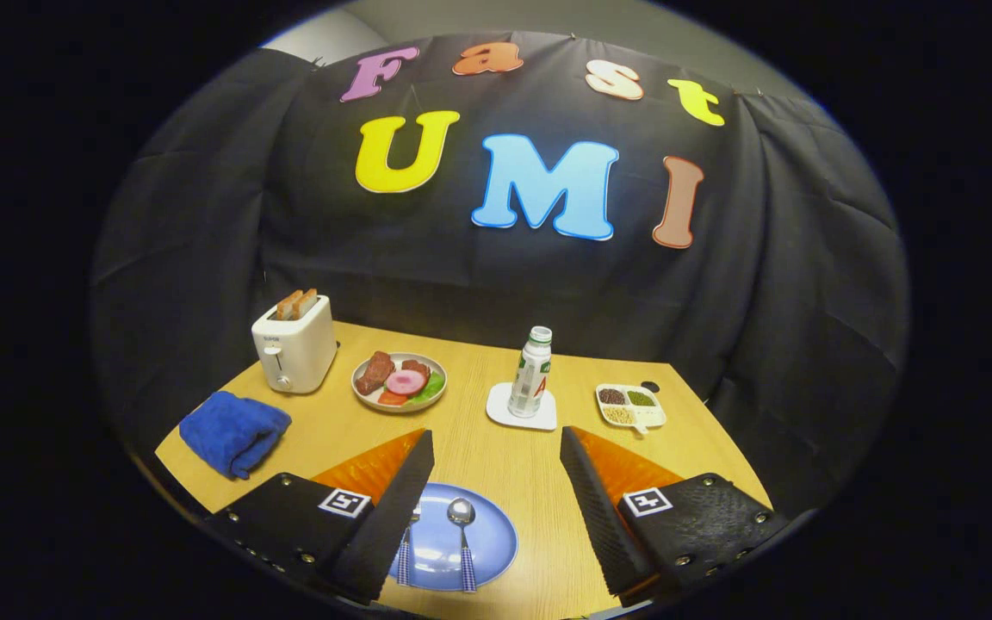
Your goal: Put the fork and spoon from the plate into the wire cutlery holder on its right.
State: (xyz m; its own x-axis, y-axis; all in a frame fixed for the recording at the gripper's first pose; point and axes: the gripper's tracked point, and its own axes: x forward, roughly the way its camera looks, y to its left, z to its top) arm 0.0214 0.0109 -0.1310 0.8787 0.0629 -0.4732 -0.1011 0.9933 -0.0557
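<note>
Gripper view: gripper [496, 482] jaws spread wide, gripping nothing, above near worktop [530, 465]. Blue plate [492, 538] between fingers, carrying spoon [463, 530] and fork [407, 551], fork partly behind left finger. Far side: toaster [294, 344], food plate [399, 381], bottle [530, 372].

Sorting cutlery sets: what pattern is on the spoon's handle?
Blue-and-white check, on the spoon between the open fingers, gripper view.
</note>
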